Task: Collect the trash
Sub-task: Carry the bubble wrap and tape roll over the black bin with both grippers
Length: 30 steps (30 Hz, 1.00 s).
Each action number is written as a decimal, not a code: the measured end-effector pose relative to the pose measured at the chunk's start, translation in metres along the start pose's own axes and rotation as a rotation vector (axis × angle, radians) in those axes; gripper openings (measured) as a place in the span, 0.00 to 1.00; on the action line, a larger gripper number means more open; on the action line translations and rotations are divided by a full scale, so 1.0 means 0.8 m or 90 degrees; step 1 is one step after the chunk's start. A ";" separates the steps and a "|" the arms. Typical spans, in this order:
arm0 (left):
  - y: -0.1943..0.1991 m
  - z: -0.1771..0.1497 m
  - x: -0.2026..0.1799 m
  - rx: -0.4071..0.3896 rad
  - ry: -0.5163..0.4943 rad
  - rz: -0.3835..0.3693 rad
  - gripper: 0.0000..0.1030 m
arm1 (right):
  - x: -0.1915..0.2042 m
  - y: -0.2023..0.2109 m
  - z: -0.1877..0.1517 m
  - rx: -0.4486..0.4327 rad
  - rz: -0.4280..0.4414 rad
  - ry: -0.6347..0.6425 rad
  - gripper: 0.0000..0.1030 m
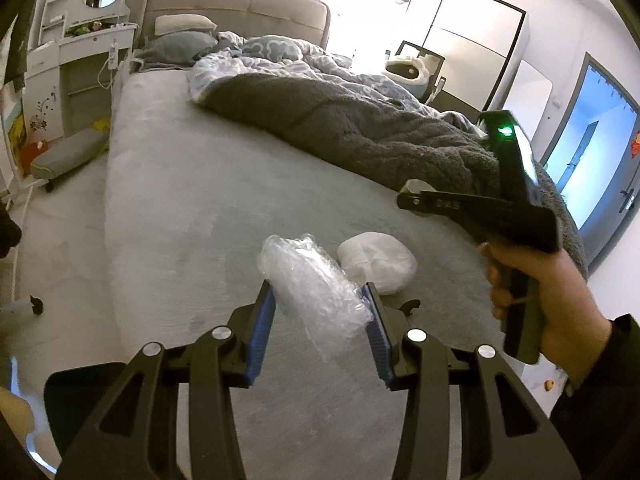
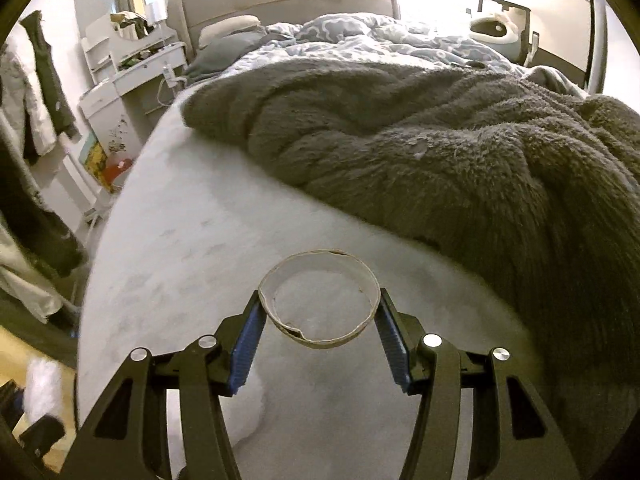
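In the left wrist view my left gripper (image 1: 320,300) is shut on a crumpled piece of clear bubble wrap (image 1: 310,284), held just above the grey bed sheet (image 1: 180,208). A white wad of tissue (image 1: 378,262) lies on the sheet just beyond it to the right. The right gripper's body (image 1: 516,208) shows in a hand at the right of that view. In the right wrist view my right gripper (image 2: 320,306) is shut on a cardboard ring (image 2: 319,304), a short tube seen end-on, above the sheet (image 2: 180,248).
A dark grey fleece blanket (image 2: 440,152) and a blue patterned duvet (image 1: 288,60) cover the bed's right and far part. A white dresser with mirror (image 1: 84,52) stands left of the headboard. A padded stool (image 1: 68,156) sits on the floor to the left.
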State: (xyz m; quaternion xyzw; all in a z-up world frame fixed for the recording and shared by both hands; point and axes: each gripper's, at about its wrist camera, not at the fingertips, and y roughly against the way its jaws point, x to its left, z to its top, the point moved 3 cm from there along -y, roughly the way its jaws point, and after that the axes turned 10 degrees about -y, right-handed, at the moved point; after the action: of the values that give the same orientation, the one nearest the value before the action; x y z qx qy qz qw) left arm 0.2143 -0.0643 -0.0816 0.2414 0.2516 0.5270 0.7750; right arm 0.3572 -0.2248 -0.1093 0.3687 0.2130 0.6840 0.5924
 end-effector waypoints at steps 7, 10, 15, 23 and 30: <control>0.022 -0.016 0.015 0.003 -0.006 0.030 0.45 | 0.040 0.037 -0.018 -0.010 0.045 0.024 0.54; 0.038 -0.022 0.021 0.001 -0.028 0.051 0.45 | 0.055 0.044 -0.032 -0.002 0.060 0.026 0.54; 0.057 -0.036 0.044 0.000 -0.016 0.067 0.45 | 0.093 0.056 -0.059 0.010 0.087 0.052 0.54; 0.080 -0.059 0.080 0.016 -0.009 0.101 0.45 | 0.155 0.075 -0.092 0.019 0.125 0.092 0.54; 0.087 -0.092 0.123 0.049 0.039 0.095 0.45 | 0.202 0.079 -0.118 0.033 0.156 0.118 0.54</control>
State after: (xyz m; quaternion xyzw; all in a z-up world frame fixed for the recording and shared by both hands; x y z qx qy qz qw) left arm 0.1495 0.0586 -0.1063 0.2724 0.2766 0.5804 0.7158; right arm 0.2401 -0.0675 -0.0829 0.3423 0.2378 0.7765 0.4725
